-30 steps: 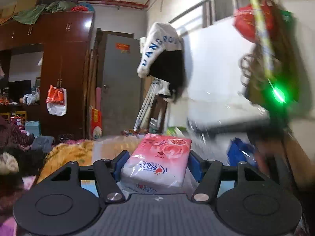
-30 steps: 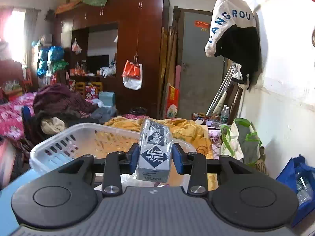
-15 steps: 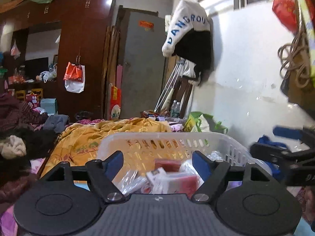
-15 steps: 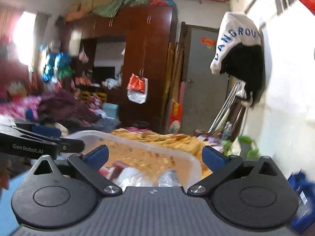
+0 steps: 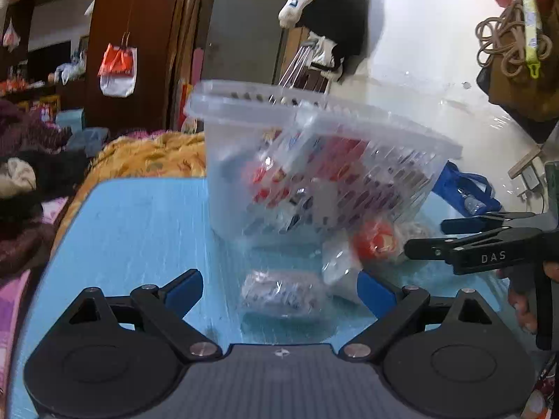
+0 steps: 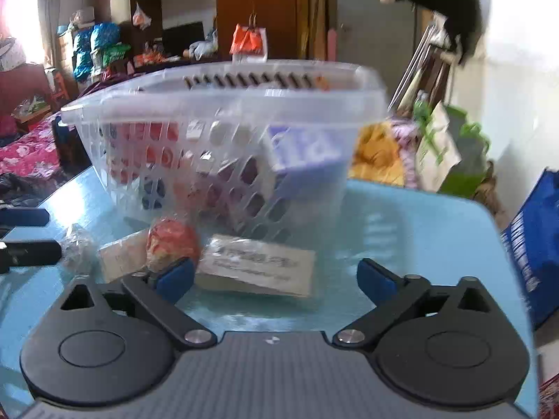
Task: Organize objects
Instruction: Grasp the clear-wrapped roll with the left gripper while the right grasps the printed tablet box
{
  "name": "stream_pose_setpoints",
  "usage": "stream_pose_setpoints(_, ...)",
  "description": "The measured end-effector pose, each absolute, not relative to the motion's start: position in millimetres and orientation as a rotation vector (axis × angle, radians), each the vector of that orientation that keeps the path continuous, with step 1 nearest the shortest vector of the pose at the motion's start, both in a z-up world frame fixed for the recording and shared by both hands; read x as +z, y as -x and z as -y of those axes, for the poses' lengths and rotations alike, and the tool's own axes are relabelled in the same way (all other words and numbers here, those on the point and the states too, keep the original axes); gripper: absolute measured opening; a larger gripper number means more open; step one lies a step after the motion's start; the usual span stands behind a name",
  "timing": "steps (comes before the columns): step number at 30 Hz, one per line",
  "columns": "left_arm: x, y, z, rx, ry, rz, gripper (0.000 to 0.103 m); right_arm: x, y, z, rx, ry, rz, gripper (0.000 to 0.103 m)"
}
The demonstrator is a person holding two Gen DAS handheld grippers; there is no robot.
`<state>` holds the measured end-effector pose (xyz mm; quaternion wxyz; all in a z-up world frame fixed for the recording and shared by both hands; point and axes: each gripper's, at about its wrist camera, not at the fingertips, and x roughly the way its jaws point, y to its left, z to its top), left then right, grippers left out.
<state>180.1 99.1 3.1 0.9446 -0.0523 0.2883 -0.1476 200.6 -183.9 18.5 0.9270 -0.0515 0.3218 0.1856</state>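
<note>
Both tools are spread wide and empty. My left tool (image 5: 279,289) has the clear-wrapped packet (image 5: 281,293) lying crosswise right between its fingers on the blue surface (image 5: 139,227), just in front of the basket (image 5: 314,160). I'd say left goes first.

Blue table (image 5: 139,230) bears basket (image 5: 314,160), packets (image 6: 256,265)

Cluttered room, dark wooden wardrobe (image 5: 139,35)
</note>
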Motion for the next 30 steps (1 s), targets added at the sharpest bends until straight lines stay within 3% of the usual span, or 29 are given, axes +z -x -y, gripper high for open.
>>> stream_pose_setpoints(13,-7,-193,-78,-0.269,0.036,-0.662,0.096,6,-195,178,0.366,0.078,-0.656,0.085)
stream_pose_setpoints(14,-6,-193,-79,-0.265,0.037,-0.663,0.093,6,-195,178,0.362,0.079,-0.654,0.085)
stream_pose_setpoints(18,-6,-190,-84,-0.303,0.062,-0.648,0.066,9,-190,181,0.349,0.061,-0.611,0.083)
stream_pose_setpoints(30,0,-174,-93,-0.293,0.111,-0.533,0.064,15,-178,198,0.361,-0.044,-0.514,0.083)
